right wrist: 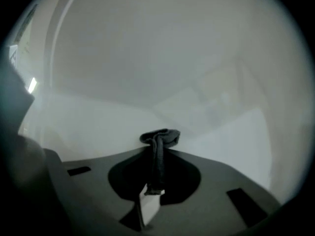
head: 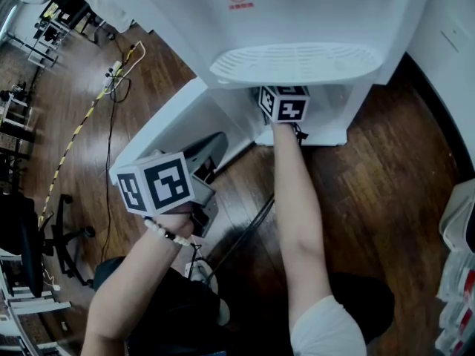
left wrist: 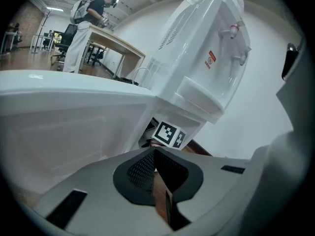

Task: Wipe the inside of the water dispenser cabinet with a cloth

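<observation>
Right tongs (right wrist: 157, 154) were clamped on a dark cloth (right wrist: 160, 136) inside the cabinet (right wrist: 147, 73) of the water dispenser (head: 297, 13); left tongs (left wrist: 154, 150) were together and empty outside it.

In the head view the right tongs' tips were hidden under the drip tray (head: 297, 61); only their marker cube (head: 284, 102) and the forearm (head: 300, 221) showed. The cabinet's white walls looked dim and hazy in the right gripper view. Most of the cloth lay pinched between the jaws, with a bunched fold standing just past the tips; whether that fold touched the wall could not be told. The left tongs were held beside the open white door (left wrist: 64, 112), above the wooden floor (head: 386, 169), well apart from the cloth.
</observation>
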### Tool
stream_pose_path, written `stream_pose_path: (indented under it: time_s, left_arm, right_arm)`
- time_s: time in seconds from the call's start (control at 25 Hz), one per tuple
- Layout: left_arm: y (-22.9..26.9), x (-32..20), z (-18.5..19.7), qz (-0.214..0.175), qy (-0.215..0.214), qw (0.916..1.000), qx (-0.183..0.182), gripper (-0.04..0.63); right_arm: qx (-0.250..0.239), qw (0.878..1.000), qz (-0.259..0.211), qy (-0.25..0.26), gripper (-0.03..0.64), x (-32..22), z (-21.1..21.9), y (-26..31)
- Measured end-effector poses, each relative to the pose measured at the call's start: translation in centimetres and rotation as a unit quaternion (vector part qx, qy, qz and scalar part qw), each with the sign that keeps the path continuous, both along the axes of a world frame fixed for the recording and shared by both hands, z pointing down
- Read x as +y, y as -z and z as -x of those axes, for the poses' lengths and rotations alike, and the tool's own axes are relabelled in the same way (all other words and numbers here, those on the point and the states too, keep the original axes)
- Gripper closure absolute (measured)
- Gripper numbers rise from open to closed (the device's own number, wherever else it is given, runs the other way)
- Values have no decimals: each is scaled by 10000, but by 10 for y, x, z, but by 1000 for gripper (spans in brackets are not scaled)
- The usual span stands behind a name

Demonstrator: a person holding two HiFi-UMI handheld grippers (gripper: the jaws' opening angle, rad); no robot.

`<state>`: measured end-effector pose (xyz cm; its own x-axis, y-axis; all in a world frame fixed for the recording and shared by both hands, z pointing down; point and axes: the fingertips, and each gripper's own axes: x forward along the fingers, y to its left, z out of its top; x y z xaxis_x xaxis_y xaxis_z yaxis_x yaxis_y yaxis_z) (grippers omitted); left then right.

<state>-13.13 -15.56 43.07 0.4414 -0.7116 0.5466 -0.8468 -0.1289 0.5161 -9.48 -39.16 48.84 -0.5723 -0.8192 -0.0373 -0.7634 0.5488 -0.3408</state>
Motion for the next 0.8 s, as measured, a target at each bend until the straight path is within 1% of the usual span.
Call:
stream_pose_path:
  time_s: [0.16,0.28,0.36,0.44,0.56,0.72,0.8]
  left_arm:
    - [-1,1,-1,25,-18,10000,8,600]
    - [-3,0,-1,31,-27,10000,19,600]
    - [-4,0,-1,44,-24,10000,27,600]
    - [-4,0,-1,55,-22,10000,38,600]
    - [-3,0,-3,47,-41,10000,62,600]
    - [-2,0,-5,41,-62,9999,73,600]
    - [-2,-1,-6,51,-69,9999,73,600]
  right_arm:
    - [5,9971,717,-242,583,-7,-6,-44]
    - [-72,9932,1090,-399,581,-9,-11,-69]
    - [15,9897,1354,-466,580,-9,-12,-86]
    - [38,9833,1755,-472,578,-8,-10,-107]
    - [-154,9700,2353,-594,578,-7,-14,-132]
    - [-385,9624,2606,-668,577,-7,-16,-145]
    - [-377,9588,2741,-638,577,-6,-13,-147]
